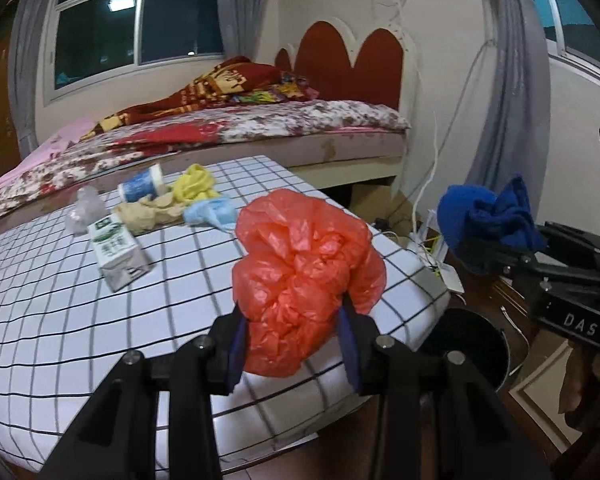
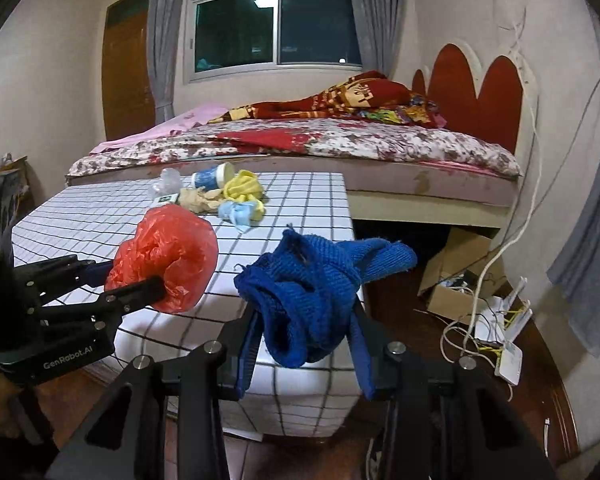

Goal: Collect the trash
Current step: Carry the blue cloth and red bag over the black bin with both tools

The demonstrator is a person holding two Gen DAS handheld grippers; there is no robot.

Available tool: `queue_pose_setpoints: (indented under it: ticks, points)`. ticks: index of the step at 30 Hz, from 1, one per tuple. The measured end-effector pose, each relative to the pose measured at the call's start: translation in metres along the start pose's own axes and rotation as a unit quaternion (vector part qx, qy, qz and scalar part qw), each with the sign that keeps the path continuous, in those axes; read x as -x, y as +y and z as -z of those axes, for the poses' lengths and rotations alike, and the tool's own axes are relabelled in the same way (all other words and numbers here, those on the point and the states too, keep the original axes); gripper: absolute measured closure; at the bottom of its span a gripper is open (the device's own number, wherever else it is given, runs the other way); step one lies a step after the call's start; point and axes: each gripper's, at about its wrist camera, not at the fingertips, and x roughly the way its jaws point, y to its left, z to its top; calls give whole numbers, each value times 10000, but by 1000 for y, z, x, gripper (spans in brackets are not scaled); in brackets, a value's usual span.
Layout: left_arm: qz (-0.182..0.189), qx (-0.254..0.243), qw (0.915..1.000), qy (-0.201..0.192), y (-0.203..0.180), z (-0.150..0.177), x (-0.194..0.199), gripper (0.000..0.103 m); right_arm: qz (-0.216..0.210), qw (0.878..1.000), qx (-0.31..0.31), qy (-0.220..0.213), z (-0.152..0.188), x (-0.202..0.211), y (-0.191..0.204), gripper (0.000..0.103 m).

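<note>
left tool (image 1: 292, 344) clamps red bag (image 1: 304, 276) over table (image 1: 412, 280) corner; right tool (image 2: 304, 344) pinches blue cloth (image 2: 316, 292) beyond edge.

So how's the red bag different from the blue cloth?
The red bag is thin, crinkled, glossy plastic; the blue cloth is thick, matte knit. The left gripper holds the bag, the right gripper the cloth. Both are bunched up and lifted off the table.
</note>
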Motion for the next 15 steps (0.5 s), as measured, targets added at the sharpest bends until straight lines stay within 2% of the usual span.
queue_pose_setpoints:
  ticks: [15]
  points:
    - [650, -392, 9971, 83, -73, -5, -18, 62, 561, 9976, -404, 76, 26, 28, -59, 61]
